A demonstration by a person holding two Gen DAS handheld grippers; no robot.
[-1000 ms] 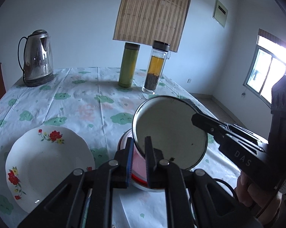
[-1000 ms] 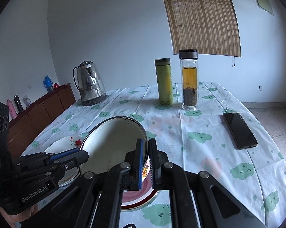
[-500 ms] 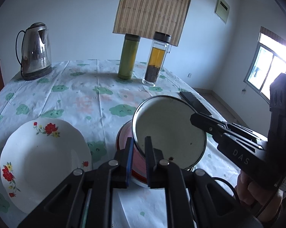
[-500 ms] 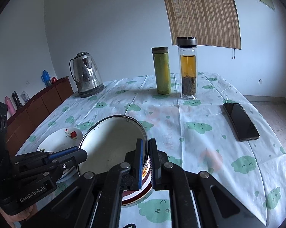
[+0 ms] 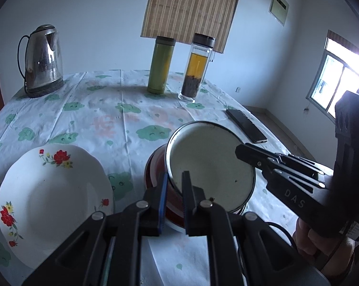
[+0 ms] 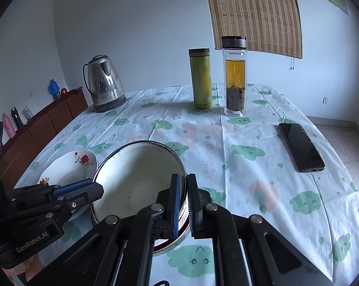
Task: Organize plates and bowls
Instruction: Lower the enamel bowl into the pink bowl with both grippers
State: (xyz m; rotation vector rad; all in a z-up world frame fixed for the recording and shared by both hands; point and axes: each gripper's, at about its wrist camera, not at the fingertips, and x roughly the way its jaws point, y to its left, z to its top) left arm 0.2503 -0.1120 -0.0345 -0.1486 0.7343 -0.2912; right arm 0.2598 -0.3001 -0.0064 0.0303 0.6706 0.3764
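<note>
A white enamel bowl (image 5: 210,164) with a dark rim is held tilted between both grippers, just over a red dish with a white rim (image 5: 155,166). My left gripper (image 5: 173,183) is shut on the bowl's near-left rim. My right gripper (image 6: 182,190) is shut on the bowl's (image 6: 136,178) right rim. From the right wrist view, the left gripper (image 6: 93,188) comes in at the bowl's left edge, and the red dish (image 6: 169,243) peeks out below. A white floral plate (image 5: 53,190) lies on the cloth to the left. Whether the bowl touches the red dish is hidden.
A steel kettle (image 6: 105,83) stands at the back left. A green flask (image 6: 200,78) and a glass tea bottle (image 6: 235,76) stand at the back middle. A black phone (image 6: 301,146) lies near the table's right edge. A wooden sideboard (image 6: 43,128) runs along the left wall.
Both grippers keep their hold on the enamel bowl's rim. The right wrist view has tipped slightly downward; the bowl has barely shifted over the red dish.
</note>
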